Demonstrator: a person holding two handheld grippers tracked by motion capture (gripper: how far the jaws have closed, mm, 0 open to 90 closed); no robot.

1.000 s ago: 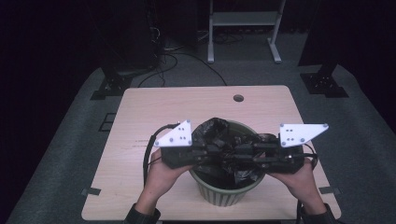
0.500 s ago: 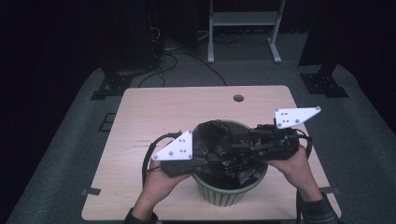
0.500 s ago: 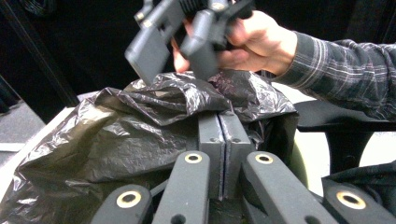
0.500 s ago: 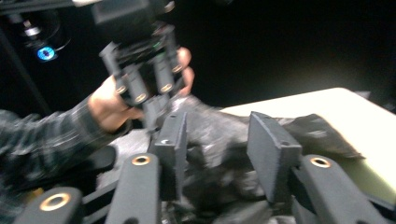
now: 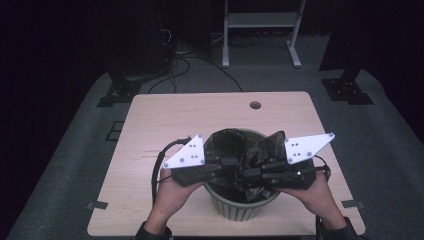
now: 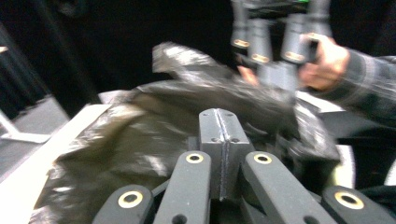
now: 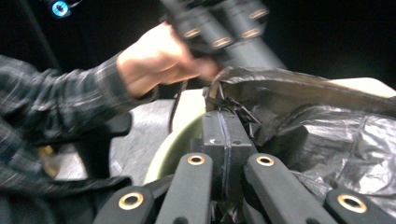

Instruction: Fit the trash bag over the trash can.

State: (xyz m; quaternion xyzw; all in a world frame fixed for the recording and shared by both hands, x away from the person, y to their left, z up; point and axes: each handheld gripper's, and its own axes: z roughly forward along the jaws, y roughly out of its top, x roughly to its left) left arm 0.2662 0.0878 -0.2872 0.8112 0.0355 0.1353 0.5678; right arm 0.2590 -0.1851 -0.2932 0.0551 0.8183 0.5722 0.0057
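At near tabletop (image 5: 150,125) edge: green bin (image 5: 240,210) lined with black bag (image 5: 235,145). Left tongs (image 5: 235,167) and right tongs (image 5: 250,172), meeting over bin mouth, each clamped on bag film; right pair just closed. Beyond: bare tabletop, cable hole (image 5: 255,105).

Count, high view: one table (image 5: 165,115), frame centre, with one round hole (image 5: 255,105) near its top edge. One green bin (image 5: 240,210), lower centre. One black bag (image 5: 235,145) in it. Two grippers: left gripper (image 5: 235,167) and right gripper (image 5: 245,173), each with one grey three-cornered plate. Two hands, bottom edge. One white stand (image 5: 260,30), top centre. Two black floor brackets, left and right.
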